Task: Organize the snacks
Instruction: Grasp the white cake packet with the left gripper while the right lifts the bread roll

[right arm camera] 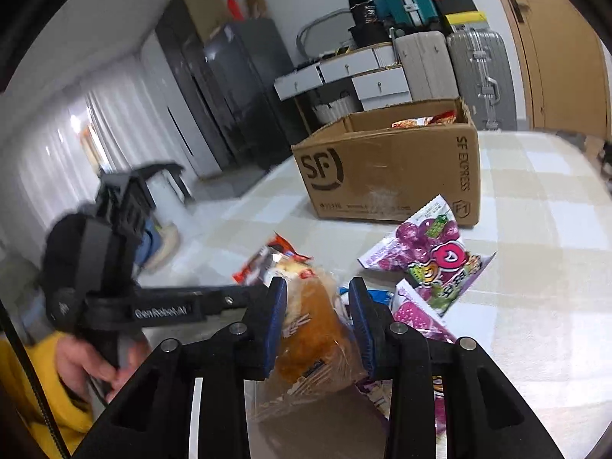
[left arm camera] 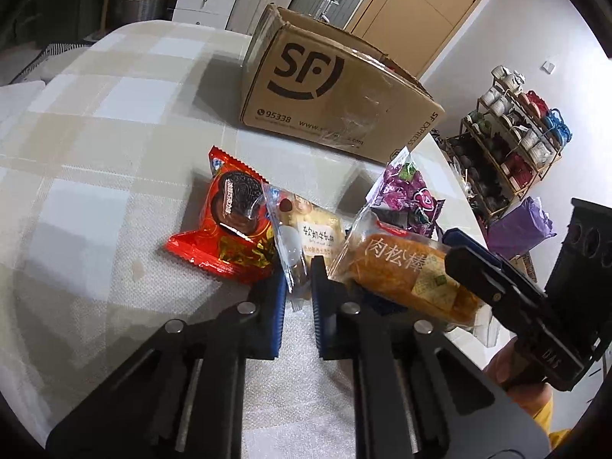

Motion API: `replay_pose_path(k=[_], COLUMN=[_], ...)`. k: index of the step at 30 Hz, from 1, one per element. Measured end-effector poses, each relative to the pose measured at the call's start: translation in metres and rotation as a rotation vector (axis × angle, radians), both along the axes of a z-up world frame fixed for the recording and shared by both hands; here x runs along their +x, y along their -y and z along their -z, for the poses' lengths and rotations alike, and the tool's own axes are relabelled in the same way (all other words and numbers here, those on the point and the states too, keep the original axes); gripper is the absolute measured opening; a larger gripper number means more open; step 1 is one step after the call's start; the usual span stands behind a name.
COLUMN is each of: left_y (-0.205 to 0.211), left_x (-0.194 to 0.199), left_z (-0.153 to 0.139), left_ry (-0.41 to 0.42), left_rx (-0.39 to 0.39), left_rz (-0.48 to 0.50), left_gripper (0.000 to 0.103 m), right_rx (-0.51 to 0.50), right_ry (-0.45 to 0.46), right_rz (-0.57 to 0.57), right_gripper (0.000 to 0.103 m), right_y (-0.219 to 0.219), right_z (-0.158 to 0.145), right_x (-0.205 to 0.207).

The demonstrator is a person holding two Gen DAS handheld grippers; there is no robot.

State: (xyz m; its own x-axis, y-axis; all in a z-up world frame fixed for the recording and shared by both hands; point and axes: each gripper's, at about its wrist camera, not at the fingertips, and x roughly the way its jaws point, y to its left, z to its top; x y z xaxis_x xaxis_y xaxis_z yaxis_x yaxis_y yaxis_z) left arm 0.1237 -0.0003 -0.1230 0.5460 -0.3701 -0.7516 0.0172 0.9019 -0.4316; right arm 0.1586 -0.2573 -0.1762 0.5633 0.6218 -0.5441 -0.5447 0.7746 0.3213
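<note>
Two crinkly wrapped snacks, each seemingly pinched by a gripper.

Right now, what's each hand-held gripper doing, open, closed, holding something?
Left hand-held gripper: closed on the clear cake packet.
Right hand-held gripper: closed on the meat floss bread packet.
</note>
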Motion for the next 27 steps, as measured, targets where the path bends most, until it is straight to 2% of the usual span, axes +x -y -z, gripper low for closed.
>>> replay_pose_path(k=[1,11,14,16,20,27], left_y=[-0.001,-0.013,-0.017,-0.019,-0.023,-0.030], left_x=[0.000,-0.007,-0.010,-0.012,-0.017,-0.027], left_z=[0.000,0.003,0.002,0.000,-0.002,-0.007], left_ry=[-0.001,-0.011,-0.011,-0.006,0.003,0.021], left_rx=[-0.006,-0.071,-0.080,-0.087,-0.099,-0.122], left_rz=[0.002,-0.003,-0.004,-0.002,0.003,0.016], left_gripper=[0.009,0.009,0.009,0.008,0.008,0.007], right_rx=[-0.025,-0.358,-0.467,-0.526,-0.504,-0.281], right_ry=[0.007,0.050,0.052,0.057,0.045,-0.055], right_rz=[-0.007,-0.166,-0.216,-0.241,-0.235,-0.134], right_gripper=[0.049,0.050,0.050,0.040,0.036,0.034], right_y=[-0.003,-0.051,-0.066,-0.075,-0.076,-0.050], right_z=[-0.001,0.003,0.012,0.018,0.017,0.003], right_x=[-0.001,-0.002,-0.001,-0.004,-0.005,0.005])
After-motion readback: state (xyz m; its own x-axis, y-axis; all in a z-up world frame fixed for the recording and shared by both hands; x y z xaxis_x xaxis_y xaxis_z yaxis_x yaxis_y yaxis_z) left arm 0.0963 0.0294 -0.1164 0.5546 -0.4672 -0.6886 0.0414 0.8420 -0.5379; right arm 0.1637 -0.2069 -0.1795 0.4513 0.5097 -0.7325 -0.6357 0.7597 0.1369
